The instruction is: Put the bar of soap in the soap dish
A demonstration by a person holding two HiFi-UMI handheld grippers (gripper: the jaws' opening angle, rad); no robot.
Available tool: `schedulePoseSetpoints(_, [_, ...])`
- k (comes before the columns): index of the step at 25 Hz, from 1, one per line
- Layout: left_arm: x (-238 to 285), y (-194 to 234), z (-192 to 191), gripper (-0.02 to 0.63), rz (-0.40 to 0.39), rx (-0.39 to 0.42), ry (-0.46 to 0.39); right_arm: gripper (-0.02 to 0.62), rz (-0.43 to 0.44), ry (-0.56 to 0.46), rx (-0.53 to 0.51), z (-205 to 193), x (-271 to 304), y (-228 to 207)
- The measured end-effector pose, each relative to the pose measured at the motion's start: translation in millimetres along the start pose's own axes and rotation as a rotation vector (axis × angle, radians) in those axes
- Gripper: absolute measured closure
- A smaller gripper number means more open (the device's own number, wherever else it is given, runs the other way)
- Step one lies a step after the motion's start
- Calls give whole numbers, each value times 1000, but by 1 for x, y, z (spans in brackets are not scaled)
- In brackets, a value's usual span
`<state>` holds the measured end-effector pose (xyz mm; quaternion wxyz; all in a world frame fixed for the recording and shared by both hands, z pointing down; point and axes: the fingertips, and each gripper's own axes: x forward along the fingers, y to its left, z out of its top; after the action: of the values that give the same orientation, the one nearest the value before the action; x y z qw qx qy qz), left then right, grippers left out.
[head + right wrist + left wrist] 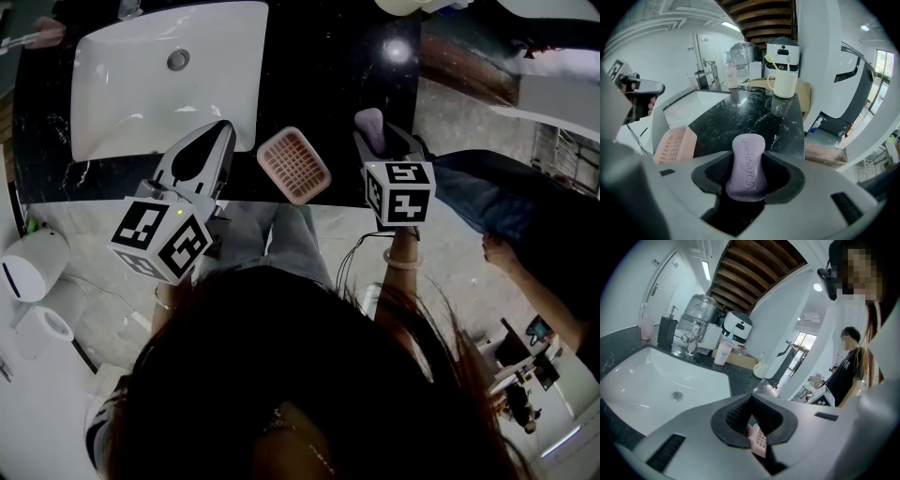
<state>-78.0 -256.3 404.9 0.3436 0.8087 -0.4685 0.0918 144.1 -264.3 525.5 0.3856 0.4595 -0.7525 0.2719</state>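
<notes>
Black counter (328,66): soap dish (293,165) at front edge; right gripper (384,141) clamps soap (747,168).

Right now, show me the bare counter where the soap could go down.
Bare: the black counter between the sink and the right edge, behind the dish; the dish itself is empty. Crowded: the front strip, with the dish between the left tongs and right tongs holding the soap, and the back edge by the mug.
</notes>
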Motion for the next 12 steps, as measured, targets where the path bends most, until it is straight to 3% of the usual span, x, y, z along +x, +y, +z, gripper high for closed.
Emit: schedulePoseSetpoints(12, [-21, -4, -2, 615, -1, 0, -34, 388, -13, -89, 1, 21, -22, 3])
